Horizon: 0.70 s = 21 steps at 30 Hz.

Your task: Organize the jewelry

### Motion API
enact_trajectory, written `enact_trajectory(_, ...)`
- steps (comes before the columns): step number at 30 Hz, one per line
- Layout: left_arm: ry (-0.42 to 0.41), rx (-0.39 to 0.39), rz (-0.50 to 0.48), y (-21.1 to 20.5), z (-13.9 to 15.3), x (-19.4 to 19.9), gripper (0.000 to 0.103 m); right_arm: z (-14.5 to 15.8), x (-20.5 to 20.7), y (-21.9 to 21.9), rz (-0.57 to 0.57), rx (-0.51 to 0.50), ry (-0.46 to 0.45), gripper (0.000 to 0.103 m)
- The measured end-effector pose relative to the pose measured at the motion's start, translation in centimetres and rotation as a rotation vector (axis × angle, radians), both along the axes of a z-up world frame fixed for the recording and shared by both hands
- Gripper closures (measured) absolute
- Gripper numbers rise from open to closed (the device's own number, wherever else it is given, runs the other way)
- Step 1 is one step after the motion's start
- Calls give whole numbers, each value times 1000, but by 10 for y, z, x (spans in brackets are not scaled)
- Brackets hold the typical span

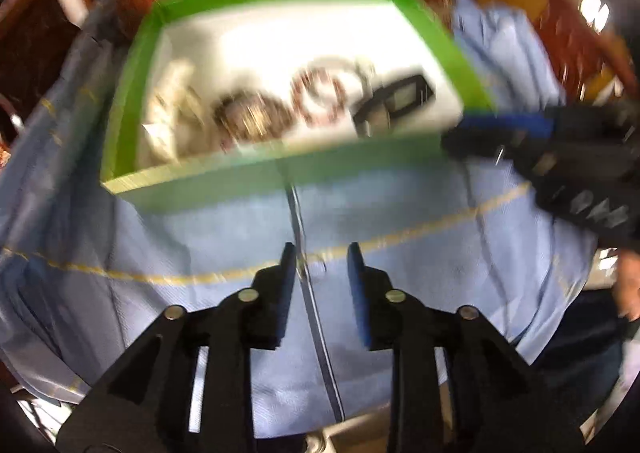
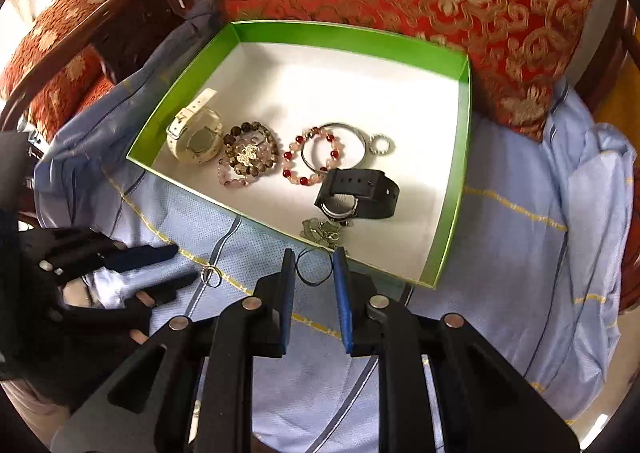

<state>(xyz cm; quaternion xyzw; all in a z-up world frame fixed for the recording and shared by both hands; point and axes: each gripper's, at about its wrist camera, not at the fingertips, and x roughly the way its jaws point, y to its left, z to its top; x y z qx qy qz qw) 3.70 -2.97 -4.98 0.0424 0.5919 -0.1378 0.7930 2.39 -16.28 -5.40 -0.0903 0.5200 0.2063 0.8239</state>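
Jewelry crowds the near half of the shallow green cardboard box (image 2: 452, 189); its far half lies bare.
Right claw (image 2: 314, 267) pinches a thin black cord loop (image 2: 314, 269) above the near rim; left claw (image 1: 322, 265) is spread, empty.

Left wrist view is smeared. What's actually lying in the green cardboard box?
Observer: The right wrist view is sharp. The green cardboard box holds a white strap watch, a black strap watch, several beaded bracelets and a plain silver bangle.
Operator: Anything loose on the light blue cloth?
Observer: A small silver ring lies on the light blue cloth, just past the open left tongs.
Operator: Right tongs?
Observer: A thin black cord loop spans their gap and looks pinched between the pads.
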Motion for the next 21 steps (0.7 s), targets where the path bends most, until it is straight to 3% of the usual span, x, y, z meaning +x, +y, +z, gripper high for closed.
enact_trajectory(4,45,56,16,-3,-22,0,71,-25,0,0,-4,-53,72,83)
enact_trajectory(11,96,18,84,2,-36,10,68,-57,-2,2,6,-135,159,83)
enact_trajectory(12,91,19,85,-1,-36,11,64,-60,-2,2,5,-148,164,83)
enact_trajectory(15,82,33,76,-8,-38,14,60,-62,-1,0,-6,-147,164,73)
enact_trajectory(17,69,56,75,-12,-39,14,65,-58,2,-5,-32,-120,144,72)
enact_trajectory(18,62,69,77,-15,-40,17,78,-56,4,-7,-42,-102,137,72)
enact_trajectory(19,55,73,82,-17,-40,17,83,-54,6,-8,-55,-75,139,72)
enact_trajectory(21,62,56,92,-15,-40,18,83,-53,9,-6,-63,-38,154,71)
